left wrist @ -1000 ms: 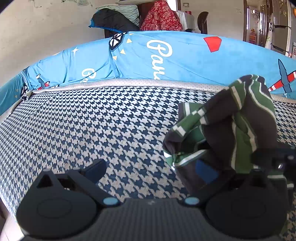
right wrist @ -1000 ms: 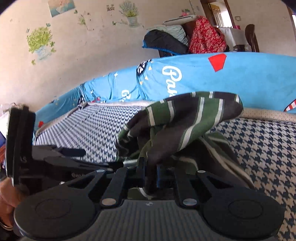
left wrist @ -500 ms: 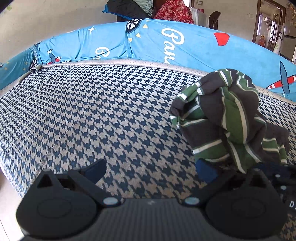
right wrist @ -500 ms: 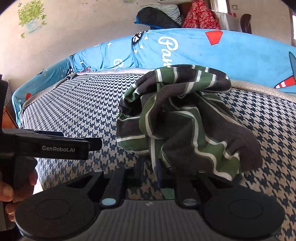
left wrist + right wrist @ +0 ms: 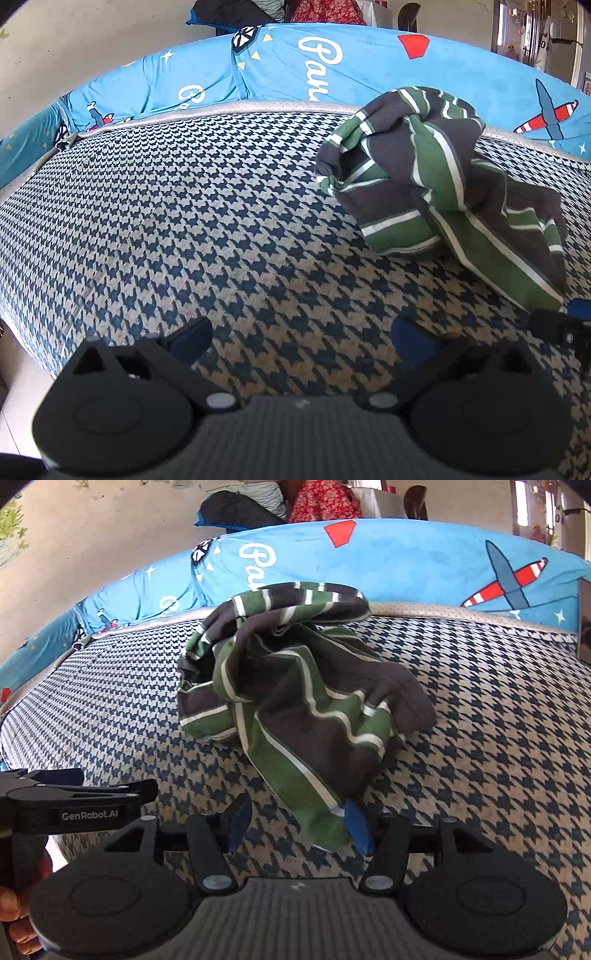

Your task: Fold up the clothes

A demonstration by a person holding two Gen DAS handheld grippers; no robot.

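Right hand-held gripper [image 5: 297, 823] has just spread its jaws, the striped green-and-grey garment's [image 5: 295, 686] corner lying loose between them. Left hand-held gripper [image 5: 301, 334] gapes wide and empty, left of the garment crumpled on the houndstooth bed [image 5: 184, 221].

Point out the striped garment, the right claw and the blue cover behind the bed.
striped garment [image 5: 295, 701], right wrist view, on the middle of the crumpled heap.
right claw [image 5: 299, 823], right wrist view, midway between its blue fingertips.
blue cover [image 5: 280, 70], left wrist view, on the fabric beside the white lettering.
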